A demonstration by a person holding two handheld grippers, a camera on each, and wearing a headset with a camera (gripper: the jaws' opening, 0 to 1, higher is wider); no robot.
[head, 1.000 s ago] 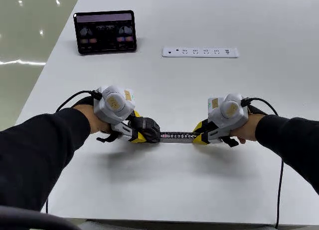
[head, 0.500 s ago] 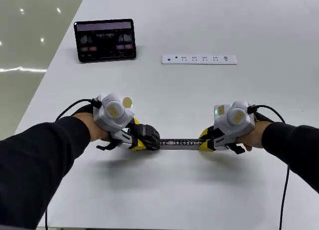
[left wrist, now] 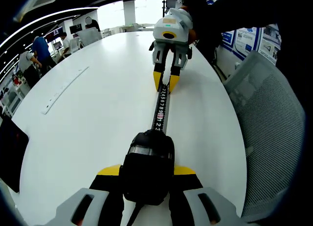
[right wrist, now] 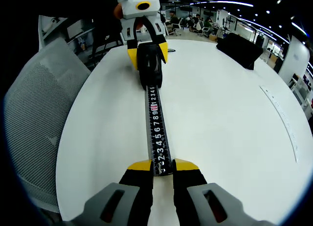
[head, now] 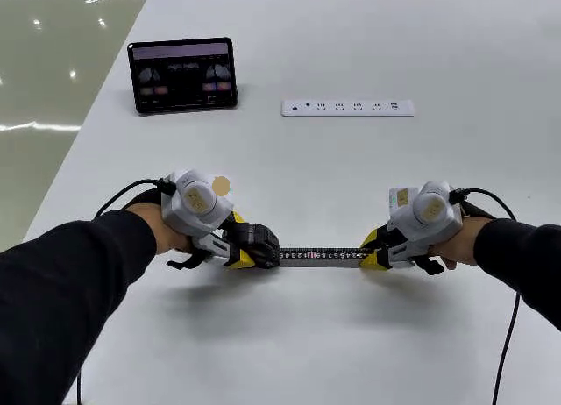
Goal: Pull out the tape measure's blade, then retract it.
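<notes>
Tape measure [left wrist: 148, 165], a black rounded case, is sitting between the jaws of your left gripper [head: 243, 241] and resting on the white tabletop [head: 351, 177]. Its narrow metal blade [right wrist: 156, 128], printed with numerals and one red mark, is running out of the case mouth straight across to your right gripper [right wrist: 163, 166]. It is lying flat, on or just above the table, in the span between the two grippers.

Progress, as judged: the pull-out is underway. A short run of blade is showing, with numerals reading up to the mid-teens in the right gripper view. Whether that is extension enough cannot be told, since the task is giving no length. Retraction is not yet begun, so the second half is remaining in full.

Left gripper: you are holding it closed to the width of the case. The yellow-tipped jaws are pressing on either flank, and the case nose is pointing out of the jaws toward the other gripper.

Right gripper: the jaws are standing nearly shut, with only a blade-width gap between the yellow tips. The blade's end is sitting in that gap, gripped at its edges as far as can be judged. The end hook cannot be made out.

Note: the return is calling for a controlled feed toward the left gripper, not a free snap-back.
</notes>
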